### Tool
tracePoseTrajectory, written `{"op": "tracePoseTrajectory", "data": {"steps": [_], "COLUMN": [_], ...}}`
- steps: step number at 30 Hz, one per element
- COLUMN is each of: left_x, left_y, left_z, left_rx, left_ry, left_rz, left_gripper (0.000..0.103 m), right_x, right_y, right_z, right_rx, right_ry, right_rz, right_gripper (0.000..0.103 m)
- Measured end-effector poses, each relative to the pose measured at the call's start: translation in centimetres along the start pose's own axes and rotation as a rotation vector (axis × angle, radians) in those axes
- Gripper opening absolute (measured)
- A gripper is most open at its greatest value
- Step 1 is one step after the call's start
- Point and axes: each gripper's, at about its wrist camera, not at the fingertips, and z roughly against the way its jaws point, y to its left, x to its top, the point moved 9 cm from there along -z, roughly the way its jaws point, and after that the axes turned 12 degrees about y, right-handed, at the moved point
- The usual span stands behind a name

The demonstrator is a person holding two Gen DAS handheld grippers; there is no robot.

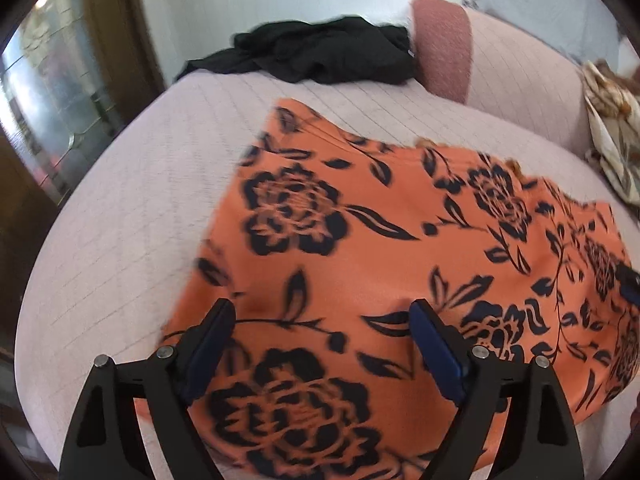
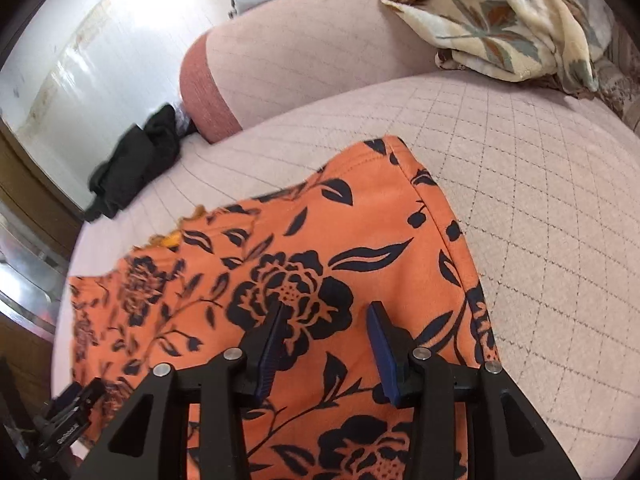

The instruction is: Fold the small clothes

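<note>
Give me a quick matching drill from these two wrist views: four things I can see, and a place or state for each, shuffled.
Things:
1. orange floral garment
2. black garment
3. leaf-print blanket
4. left tool

Places or states:
A. crumpled at the far edge of the quilted cover, near the wall
B. open, fingers apart above the fabric
C. spread out under both tools
D. bunched up past the bolster, far right in the right wrist view

Pairs: 1-C, 2-A, 3-D, 4-B
</note>
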Motion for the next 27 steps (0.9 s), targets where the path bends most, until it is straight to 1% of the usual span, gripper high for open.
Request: {"op": "tracePoseTrajectory", "data": {"steps": [2, 4, 5, 6, 7, 9, 11, 12, 13, 15, 16, 17, 18, 19, 20, 21, 22, 23, 26, 27], "left_x": [-0.4, -1.1, -1.7, -2.2, -2.8, -4.3, -6.5, -8.0, -8.8, -9.9, -10.1, -10.1, -9.6, -9.5, -9.1, -8.8, -8.5, -8.0, -6.5, -6.0], "left_y": [1.4, 2.9, 3.7, 3.7, 4.3, 4.9, 5.5, 5.9, 5.9, 5.7, 5.6, 5.3, 5.1, 4.8, 4.2, 3.6, 3.4, 3.4, 3.0, 2.8], "left_z": [1.0, 2.0, 2.4, 2.5, 2.8, 3.4, 3.9, 3.7, 3.5, 2.5, 2.2, 2.4, 2.7, 3.0, 2.7, 2.0, 1.6, 1.5, 1.1, 0.8], "left_rx": [-0.007, -0.033, -0.052, -0.064, -0.09, -0.127, -0.139, -0.166, -0.195, -0.267, -0.304, -0.315, -0.363, -0.408, -0.481, -0.536, -0.555, -0.571, -0.616, -0.63], "left_ry": [-0.016, -0.025, -0.021, -0.016, -0.006, 0.002, 0.012, 0.034, 0.054, 0.109, 0.128, 0.119, 0.1, 0.097, 0.111, 0.136, 0.143, 0.128, 0.113, 0.107], "left_rz": [0.045, 0.098, 0.13, 0.15, 0.182, 0.214, 0.242, 0.267, 0.283, 0.322, 0.341, 0.344, 0.35, 0.355, 0.365, 0.375, 0.387, 0.413, 0.446, 0.459], "left_gripper": [0.089, 0.089, 0.089, 0.089, 0.089, 0.089, 0.089, 0.089, 0.089, 0.089, 0.089, 0.089, 0.089, 0.089, 0.089, 0.09, 0.094, 0.097, 0.097, 0.097], "right_x": [-0.4, -1.2, -1.8, -2.2, -2.7, -3.9, -5.5, -6.6, -7.2, -8.9, -9.7, -10.3, -11.0, -11.4, -11.7, -11.8, -11.7, -11.6, -11.3, -11.0], "right_y": [0.3, 0.9, 1.2, 1.6, 1.9, 2.6, 2.7, 2.5, 2.4, 2.0, 1.7, 1.4, 1.0, 0.7, 0.3, -0.3, -0.8, -1.5, -3.6, -4.0], "right_z": [0.8, 1.9, 2.7, 3.3, 3.7, 4.8, 5.6, 6.0, 6.2, 6.2, 6.0, 5.8, 5.5, 5.1, 4.6, 4.1, 3.7, 3.2, 1.2, 0.8], "right_rx": [0.045, 0.125, 0.169, 0.2, 0.233, 0.312, 0.367, 0.388, 0.402, 0.456, 0.487, 0.506, 0.517, 0.512, 0.498, 0.486, 0.487, 0.499, 0.531, 0.564], "right_ry": [0.002, 0.005, 0.003, 0.001, 0.0, 0.011, 0.025, 0.031, 0.037, 0.065, 0.086, 0.103, 0.12, 0.132, 0.14, 0.144, 0.144, 0.143, 0.144, 0.136], "right_rz": [-0.011, -0.015, -0.019, -0.023, -0.03, -0.046, -0.056, -0.07, -0.084, -0.14, -0.178, -0.206, -0.235, -0.257, -0.28, -0.314, -0.347, -0.391, -0.545, -0.586], "right_gripper": [0.046, 0.053, 0.054, 0.057, 0.06, 0.063, 0.064, 0.066, 0.068, 0.069, 0.069, 0.069, 0.069, 0.069, 0.069, 0.069, 0.071, 0.072, 0.074, 0.075]}}
